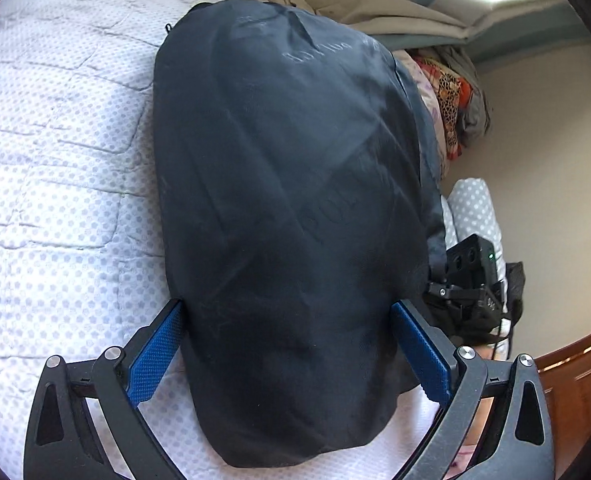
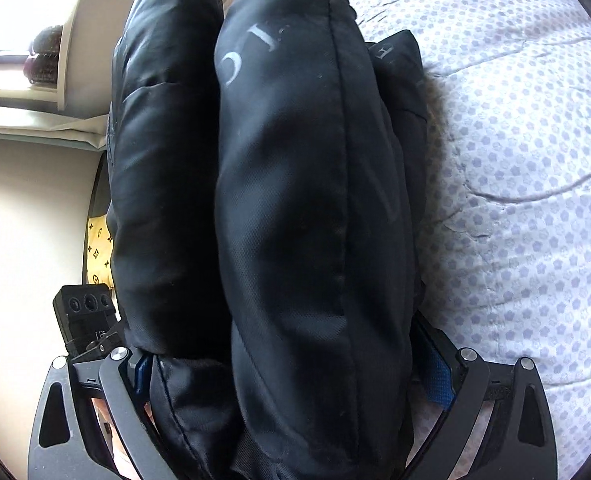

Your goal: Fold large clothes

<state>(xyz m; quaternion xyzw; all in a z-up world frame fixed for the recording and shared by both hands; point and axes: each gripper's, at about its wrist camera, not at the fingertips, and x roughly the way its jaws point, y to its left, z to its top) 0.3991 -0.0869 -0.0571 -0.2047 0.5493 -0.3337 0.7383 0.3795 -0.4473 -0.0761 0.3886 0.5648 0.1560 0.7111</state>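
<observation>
Straddling folded black jacket on dotted bedspread, both tongs spread wide

Jacket hides right claw pads, its bottom cut off; lettering illegible.

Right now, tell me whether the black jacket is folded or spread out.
Folded. The black jacket lies as a compact bundle on the dotted bedcover; the right wrist view shows stacked padded layers.
</observation>
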